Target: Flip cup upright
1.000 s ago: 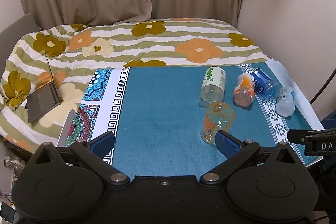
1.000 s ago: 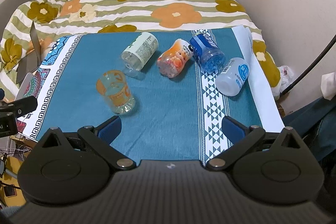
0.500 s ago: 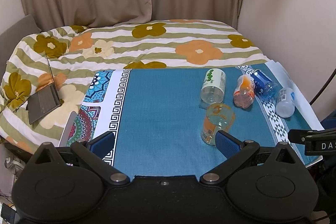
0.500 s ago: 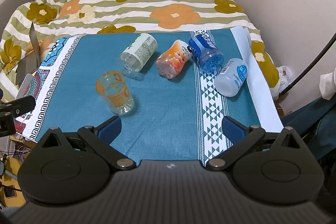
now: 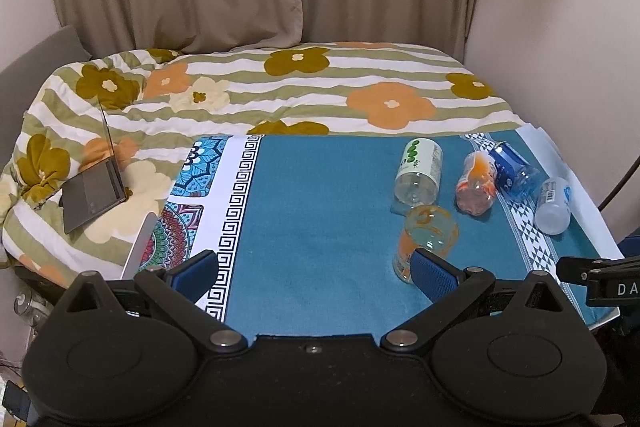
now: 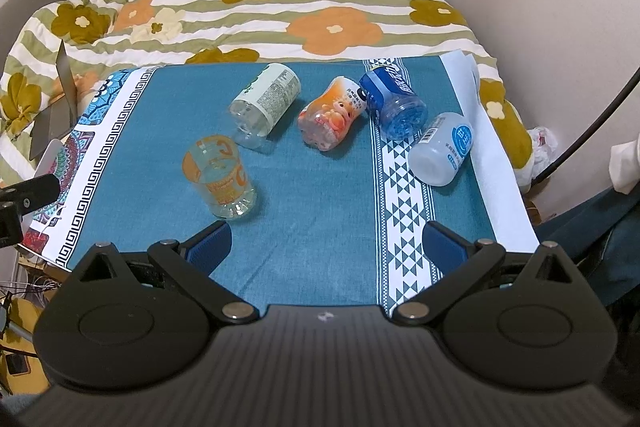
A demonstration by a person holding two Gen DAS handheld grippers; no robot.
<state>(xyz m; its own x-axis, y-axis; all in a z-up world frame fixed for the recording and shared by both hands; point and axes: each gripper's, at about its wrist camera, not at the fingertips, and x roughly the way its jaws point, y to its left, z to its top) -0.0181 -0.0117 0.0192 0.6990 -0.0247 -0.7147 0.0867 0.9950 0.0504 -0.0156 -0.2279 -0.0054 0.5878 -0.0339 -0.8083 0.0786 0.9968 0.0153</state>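
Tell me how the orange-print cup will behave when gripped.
The cup lies on its side on the cloth, so a nudge will probably roll it. It looks clear, thin and empty, so likely light. Its smooth tapered wall may slip between the pads.

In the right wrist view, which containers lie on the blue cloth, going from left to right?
orange-printed cup → green-label bottle → orange bottle → blue bottle → white bottle
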